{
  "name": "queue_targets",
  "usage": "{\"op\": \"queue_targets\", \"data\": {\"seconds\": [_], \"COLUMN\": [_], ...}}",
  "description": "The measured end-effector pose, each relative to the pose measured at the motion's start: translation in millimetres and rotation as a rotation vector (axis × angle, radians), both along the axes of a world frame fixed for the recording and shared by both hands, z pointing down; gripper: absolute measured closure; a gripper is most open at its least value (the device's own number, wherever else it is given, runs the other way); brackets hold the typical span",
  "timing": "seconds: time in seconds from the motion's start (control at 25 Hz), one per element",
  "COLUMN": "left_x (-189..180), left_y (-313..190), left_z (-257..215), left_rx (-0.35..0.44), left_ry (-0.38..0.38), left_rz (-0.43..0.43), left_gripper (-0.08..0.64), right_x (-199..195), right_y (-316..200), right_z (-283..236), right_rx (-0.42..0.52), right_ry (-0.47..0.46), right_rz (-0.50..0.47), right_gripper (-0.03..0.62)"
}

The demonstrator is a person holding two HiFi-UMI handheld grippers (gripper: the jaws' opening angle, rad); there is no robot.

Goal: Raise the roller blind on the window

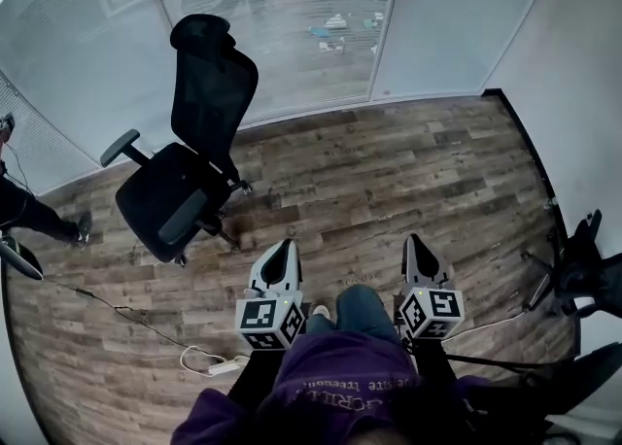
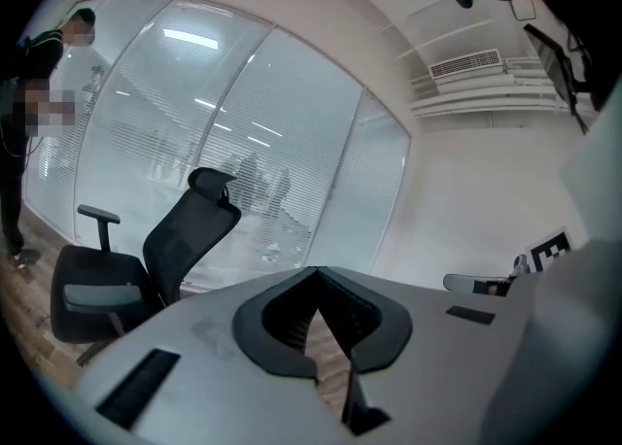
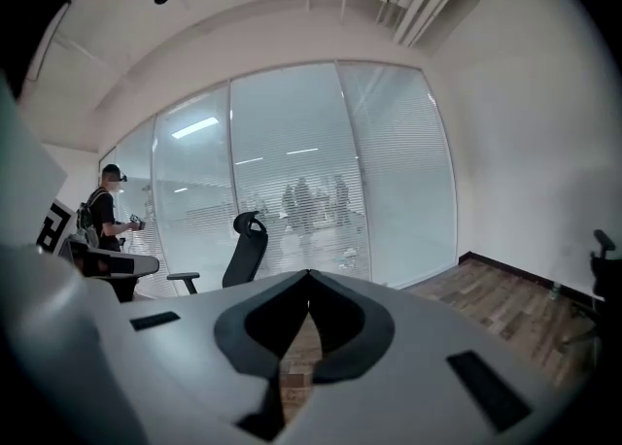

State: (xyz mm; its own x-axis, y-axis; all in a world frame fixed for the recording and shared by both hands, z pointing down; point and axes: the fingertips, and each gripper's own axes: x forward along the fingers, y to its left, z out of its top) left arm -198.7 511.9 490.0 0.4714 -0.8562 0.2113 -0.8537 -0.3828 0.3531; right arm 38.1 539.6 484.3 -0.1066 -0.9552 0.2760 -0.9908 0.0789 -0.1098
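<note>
The window is a wall of tall glass panels (image 1: pixel 292 16) across the far side of the room, with fine horizontal blind lines over them. The same panels (image 2: pixel 282 142) fill the left gripper view, and the panels (image 3: pixel 292 161) show in the right gripper view. My left gripper (image 1: pixel 284 246) and right gripper (image 1: pixel 412 240) are held side by side over the wooden floor, well short of the glass and pointing toward it. The left gripper (image 2: pixel 317 272) has its tips meeting with nothing between them. The right gripper (image 3: pixel 309 274) is shut and empty too.
A black office chair (image 1: pixel 190 152) stands between me and the left part of the glass. Another person (image 3: pixel 105 210) stands at the far left by the glass. A white cable with a plug block (image 1: pixel 222 367) lies on the floor. Dark chair parts (image 1: pixel 583 273) sit at the right wall.
</note>
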Motion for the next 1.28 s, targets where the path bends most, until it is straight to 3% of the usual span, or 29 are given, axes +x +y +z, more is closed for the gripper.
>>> {"op": "queue_targets", "data": {"seconds": [0.32,0.48,0.68,1.0,1.28], "left_x": [2.1,9.3,45.5,115.8,134.0], "left_y": [-63.9,-119.9,-212.5,-362.3,-428.8], "left_z": [27.2,33.3,23.2,-19.0,-0.7], "left_rx": [-0.065,-0.076,-0.065,0.026,-0.041], "left_ry": [0.023,0.013,0.002,0.022,0.032], "left_rz": [-0.061,-0.110,-0.117,-0.093,-0.113], "left_gripper": [0.558,0.558,0.558,0.558,0.558], "right_x": [2.8,9.1,39.9,106.9,125.0], "right_y": [-87.1,-153.9,-255.6,-398.5,-475.6], "right_z": [11.3,15.9,12.5,-16.1,-10.7], "right_rx": [-0.039,-0.038,-0.033,0.008,-0.005], "right_ry": [0.020,0.003,-0.007,0.030,0.018], "right_rz": [-0.048,-0.093,-0.124,-0.122,-0.133], "right_gripper": [0.594,0.594,0.594,0.594,0.594]}}
